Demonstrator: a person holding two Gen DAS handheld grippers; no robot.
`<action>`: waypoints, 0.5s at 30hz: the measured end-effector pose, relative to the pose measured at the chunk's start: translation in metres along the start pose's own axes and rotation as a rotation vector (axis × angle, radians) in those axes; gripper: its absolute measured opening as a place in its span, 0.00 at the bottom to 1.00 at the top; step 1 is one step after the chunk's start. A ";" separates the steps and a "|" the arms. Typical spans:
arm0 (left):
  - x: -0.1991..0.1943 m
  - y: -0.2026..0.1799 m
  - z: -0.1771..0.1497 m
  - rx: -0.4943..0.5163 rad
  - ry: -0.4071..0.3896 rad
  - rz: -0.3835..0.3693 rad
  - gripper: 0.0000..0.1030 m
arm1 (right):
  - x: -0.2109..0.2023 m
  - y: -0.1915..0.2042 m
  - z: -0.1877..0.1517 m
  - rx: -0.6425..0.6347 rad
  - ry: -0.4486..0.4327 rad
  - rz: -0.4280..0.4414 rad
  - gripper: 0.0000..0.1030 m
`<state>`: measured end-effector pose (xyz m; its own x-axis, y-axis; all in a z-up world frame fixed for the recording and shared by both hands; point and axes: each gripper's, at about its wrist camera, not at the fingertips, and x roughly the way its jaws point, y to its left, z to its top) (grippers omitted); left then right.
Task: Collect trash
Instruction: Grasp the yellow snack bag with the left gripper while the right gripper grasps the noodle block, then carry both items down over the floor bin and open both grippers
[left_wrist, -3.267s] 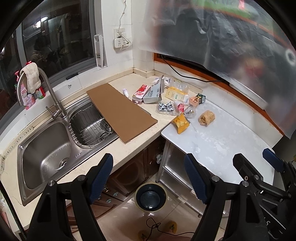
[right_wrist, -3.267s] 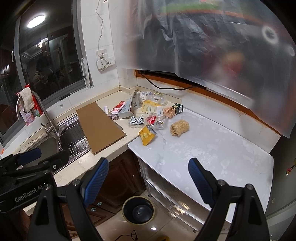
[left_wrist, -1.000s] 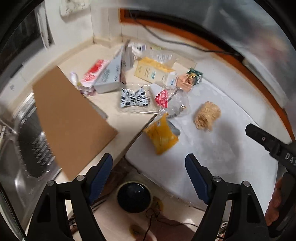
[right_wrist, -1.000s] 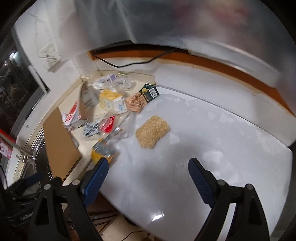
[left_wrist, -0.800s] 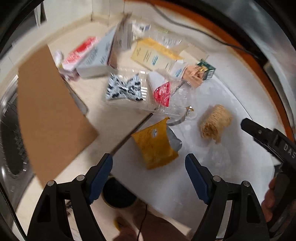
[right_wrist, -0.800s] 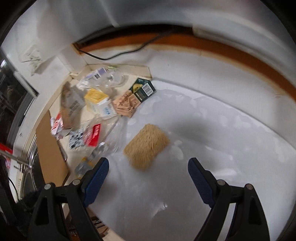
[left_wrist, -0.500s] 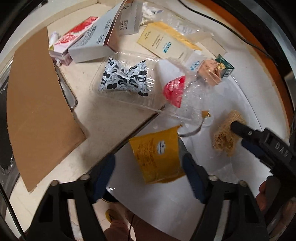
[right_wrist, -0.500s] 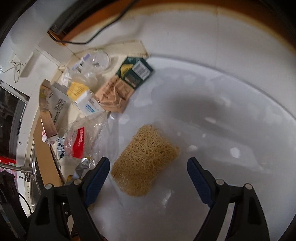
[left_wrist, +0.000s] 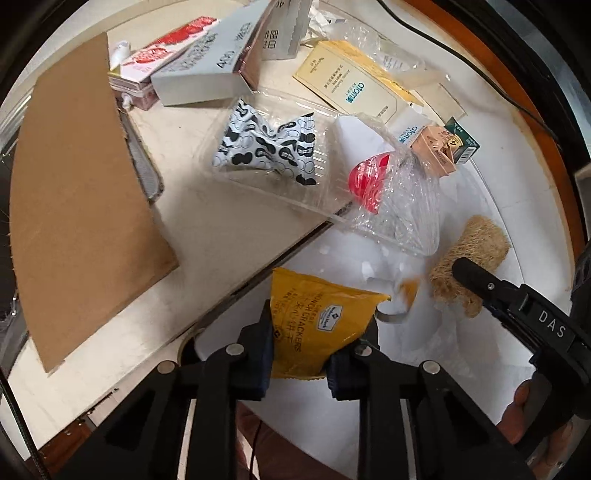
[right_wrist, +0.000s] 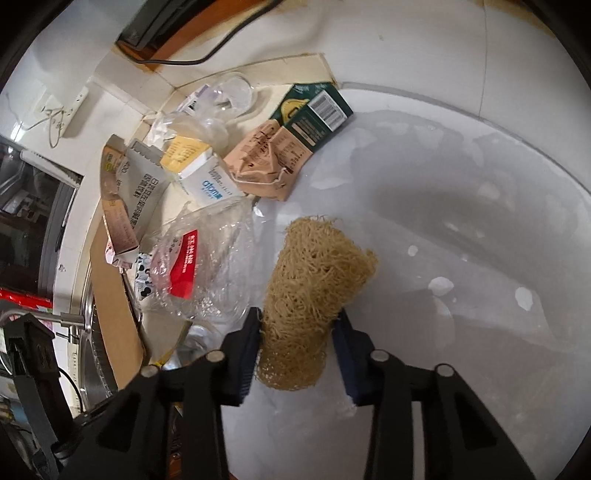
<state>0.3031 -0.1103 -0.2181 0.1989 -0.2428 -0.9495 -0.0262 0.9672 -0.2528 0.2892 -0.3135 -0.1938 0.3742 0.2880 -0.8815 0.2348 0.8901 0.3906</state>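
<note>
Already we had the left gripper (left_wrist: 300, 341) clamped on the wrapper (left_wrist: 314, 325) and the right gripper (right_wrist: 297, 334) on the scourer (right_wrist: 310, 306); the slick wrapper, pinched by its end at the counter (left_wrist: 369, 424) edge, could slip out.

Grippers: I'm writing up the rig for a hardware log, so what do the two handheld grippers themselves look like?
Both are matte black linkage frames with round silver pivot pins and dark blue finger pads. The left gripper shows these close up; the right gripper looks the same, and its side, seen from the left wrist view, carries white "DAS" lettering. A bare hand holds it.

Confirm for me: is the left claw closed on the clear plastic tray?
No, the left claw grips the yellow cracker bag; the clear plastic tray lies apart, farther back.
</note>
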 end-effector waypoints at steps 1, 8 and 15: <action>-0.005 0.002 -0.003 0.003 -0.005 0.001 0.20 | -0.003 0.002 -0.003 -0.007 -0.009 -0.009 0.29; -0.048 0.008 -0.024 0.035 -0.062 -0.024 0.18 | -0.036 0.011 -0.033 -0.023 -0.070 -0.033 0.28; -0.106 0.034 -0.074 0.074 -0.115 -0.101 0.18 | -0.078 0.034 -0.086 -0.022 -0.130 -0.024 0.28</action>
<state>0.2088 -0.0577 -0.1396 0.3076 -0.3328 -0.8914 0.0707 0.9422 -0.3274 0.1907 -0.2752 -0.1349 0.4823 0.2196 -0.8480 0.2261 0.9041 0.3627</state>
